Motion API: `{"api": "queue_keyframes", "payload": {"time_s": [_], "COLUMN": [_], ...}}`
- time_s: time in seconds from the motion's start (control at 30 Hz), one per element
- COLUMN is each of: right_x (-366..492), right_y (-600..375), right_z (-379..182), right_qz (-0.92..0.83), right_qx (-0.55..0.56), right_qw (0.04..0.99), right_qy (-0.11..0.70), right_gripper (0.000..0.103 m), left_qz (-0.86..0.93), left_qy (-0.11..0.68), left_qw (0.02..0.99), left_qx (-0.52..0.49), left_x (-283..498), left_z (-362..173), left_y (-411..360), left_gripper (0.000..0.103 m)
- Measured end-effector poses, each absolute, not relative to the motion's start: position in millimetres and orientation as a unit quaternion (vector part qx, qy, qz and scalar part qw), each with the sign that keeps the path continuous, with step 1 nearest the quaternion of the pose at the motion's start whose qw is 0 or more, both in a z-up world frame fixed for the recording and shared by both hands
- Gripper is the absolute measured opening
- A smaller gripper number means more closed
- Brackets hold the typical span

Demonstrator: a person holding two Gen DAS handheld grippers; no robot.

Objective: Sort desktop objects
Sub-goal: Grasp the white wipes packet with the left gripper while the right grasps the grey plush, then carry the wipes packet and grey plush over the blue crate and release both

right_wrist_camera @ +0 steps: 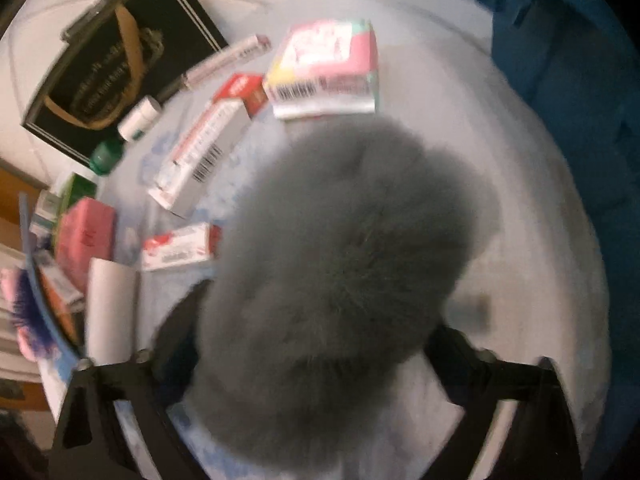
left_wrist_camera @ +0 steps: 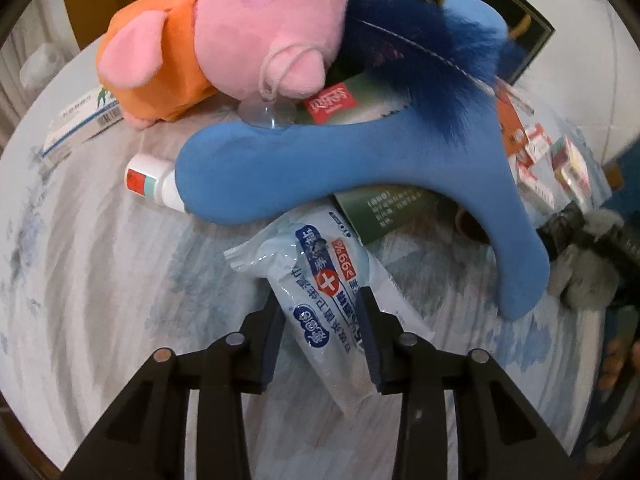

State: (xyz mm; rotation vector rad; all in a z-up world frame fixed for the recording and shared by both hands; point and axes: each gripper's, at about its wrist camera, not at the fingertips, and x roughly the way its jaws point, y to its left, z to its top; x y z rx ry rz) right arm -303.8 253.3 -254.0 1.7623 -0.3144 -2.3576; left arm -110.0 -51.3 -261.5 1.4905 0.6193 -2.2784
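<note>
In the left wrist view my left gripper (left_wrist_camera: 320,320) is shut on a clear blue-and-white pack of wet wipes (left_wrist_camera: 320,280) lying on the table. Behind it lie a blue plush toy with a dark blue mane (left_wrist_camera: 320,168) and a pink pig plush in an orange dress (left_wrist_camera: 224,40). In the right wrist view my right gripper (right_wrist_camera: 316,320) holds a grey furry plush (right_wrist_camera: 340,260) between its fingers; the fur hides the fingertips. That grey plush also shows at the right edge of the left wrist view (left_wrist_camera: 588,272).
A white tube (left_wrist_camera: 152,180), a medicine box (left_wrist_camera: 80,120) and a green box (left_wrist_camera: 400,208) lie around the plush toys. In the right wrist view there are a black bag (right_wrist_camera: 120,60), a pink-and-white box (right_wrist_camera: 324,72), toothpaste boxes (right_wrist_camera: 200,152), small bottles (right_wrist_camera: 140,116) and a blue cloth (right_wrist_camera: 560,80).
</note>
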Motion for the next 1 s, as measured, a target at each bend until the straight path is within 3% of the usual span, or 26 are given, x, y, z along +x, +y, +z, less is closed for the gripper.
{"api": "queue_keyframes", "payload": {"time_s": [0.03, 0.07, 0.13, 0.23, 0.6, 1.0], "right_x": [-302.9, -302.5, -296.7, -281.1, -211.4, -143.2], "right_y": [251.7, 250.4, 245.1, 244.8, 250.4, 259.4], "right_z": [-252.7, -250.9, -246.5, -239.6, -181.9, -81.5], "right_qz": [-0.8, -0.802, -0.804, -0.805, -0.82, -0.87], "right_qx": [0.585, 0.58, 0.582, 0.578, 0.542, 0.454], "right_qw": [0.092, 0.102, 0.102, 0.122, 0.178, 0.192], "right_qy": [-0.096, -0.094, -0.068, -0.057, -0.039, -0.028], "right_gripper": [0.081, 0.045, 0.046, 0.046, 0.045, 0.045], "left_qz": [-0.806, -0.809, -0.815, -0.827, -0.861, -0.918], "left_qy": [0.215, 0.212, 0.211, 0.206, 0.157, 0.087], "left_qw": [0.17, 0.168, 0.156, 0.139, 0.125, 0.084], "left_qx": [0.524, 0.522, 0.517, 0.505, 0.468, 0.379], "left_x": [-110.4, -109.0, -103.5, -88.6, -88.5, -70.0], "left_z": [-261.6, -260.0, -255.1, -242.3, -182.3, -90.9], "left_y": [-50.3, -49.1, -46.8, -39.5, -36.1, 6.9], "left_gripper": [0.033, 0.03, 0.017, 0.011, 0.011, 0.011]}}
